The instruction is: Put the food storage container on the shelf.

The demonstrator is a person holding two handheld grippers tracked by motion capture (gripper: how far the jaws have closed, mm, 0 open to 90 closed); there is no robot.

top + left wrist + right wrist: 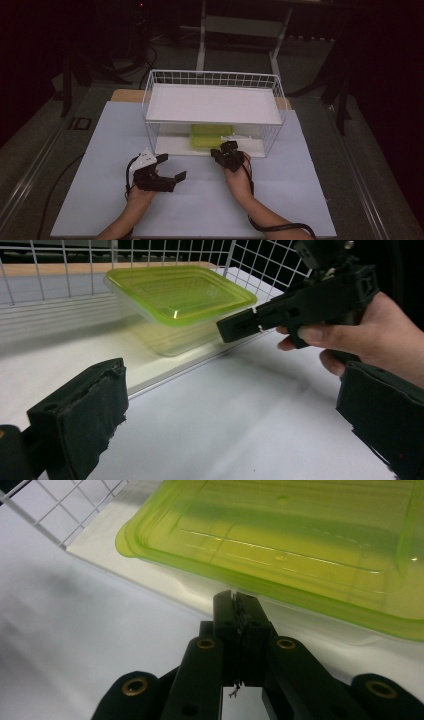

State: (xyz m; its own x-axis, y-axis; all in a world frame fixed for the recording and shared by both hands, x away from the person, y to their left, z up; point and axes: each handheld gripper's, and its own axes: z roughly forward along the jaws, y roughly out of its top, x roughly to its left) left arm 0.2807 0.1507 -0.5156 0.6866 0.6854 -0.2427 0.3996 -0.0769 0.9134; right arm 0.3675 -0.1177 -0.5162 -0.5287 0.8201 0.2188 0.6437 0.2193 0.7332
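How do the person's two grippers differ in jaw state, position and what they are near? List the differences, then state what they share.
1. The left gripper has its jaws wide apart with nothing between them; the right gripper has its jaws shut together.
2. The left gripper rests back on the white table, apart from the wire basket; the right gripper's tip is at the basket's open front, just under the rim of the green container.
Shared: both are black and hand-held.
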